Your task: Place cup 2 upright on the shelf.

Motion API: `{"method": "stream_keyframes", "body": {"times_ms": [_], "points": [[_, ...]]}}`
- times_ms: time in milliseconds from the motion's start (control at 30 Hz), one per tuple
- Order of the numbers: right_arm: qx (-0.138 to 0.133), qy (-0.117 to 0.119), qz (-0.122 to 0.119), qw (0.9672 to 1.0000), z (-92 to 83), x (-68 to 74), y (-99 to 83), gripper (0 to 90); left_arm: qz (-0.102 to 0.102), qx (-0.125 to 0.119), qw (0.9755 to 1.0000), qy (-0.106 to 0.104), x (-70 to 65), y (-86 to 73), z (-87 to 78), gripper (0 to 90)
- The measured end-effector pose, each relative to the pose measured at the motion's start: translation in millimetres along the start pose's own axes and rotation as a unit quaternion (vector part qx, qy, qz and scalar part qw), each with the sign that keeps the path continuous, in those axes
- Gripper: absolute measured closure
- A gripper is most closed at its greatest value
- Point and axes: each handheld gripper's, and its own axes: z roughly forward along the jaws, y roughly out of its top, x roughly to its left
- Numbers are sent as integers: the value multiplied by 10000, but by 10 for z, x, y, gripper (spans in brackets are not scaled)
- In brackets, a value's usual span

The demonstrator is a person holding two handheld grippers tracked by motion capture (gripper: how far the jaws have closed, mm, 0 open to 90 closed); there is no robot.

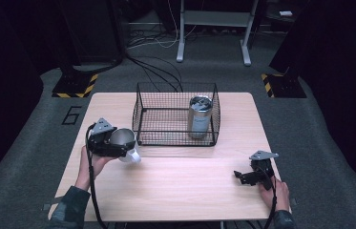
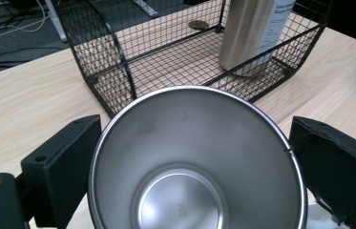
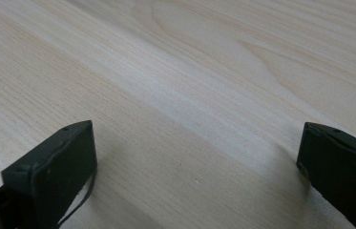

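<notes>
High view: the left gripper (image 1: 118, 143) holds a steel cup (image 1: 124, 141) over the left part of the table (image 1: 175, 191), just left of the front left corner of the wire basket (image 1: 175, 114). The cup is plain, shiny metal with a round open mouth, tipped on its side so the mouth faces the camera; a pale part of it shows at the lower right. A steel tumbler (image 1: 199, 117) with a label stands upright in the basket's right half. The right gripper (image 1: 249, 177) sits low at the table's right front, well apart from the cup.

Left gripper view: the cup (image 2: 197, 162) sits between the two black jaws, its rim touching both pads, so the jaws are about half closed and clamped on it. Its inside is smooth, dull silver, with a flat round bottom. Beyond it stand the basket (image 2: 113, 71) and the tumbler (image 2: 252, 33).

Right gripper view: the jaws stand wide apart over bare wood (image 3: 190, 95), nothing between them.
</notes>
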Motion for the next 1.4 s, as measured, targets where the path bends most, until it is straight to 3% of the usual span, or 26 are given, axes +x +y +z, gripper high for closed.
{"method": "stream_keyframes", "body": {"times_ms": [500,900,1400], "points": [[25,5,-11,10000,-2,-2,1,0,199,-63,9994,-271,-196,226,113,65],[40,15,-15,10000,-4,-3,2,0,367,-105,9985,-397,-307,513,237,65],[40,16,-14,10000,-4,-3,2,0,446,-150,9983,-347,-286,810,447,65]]}}
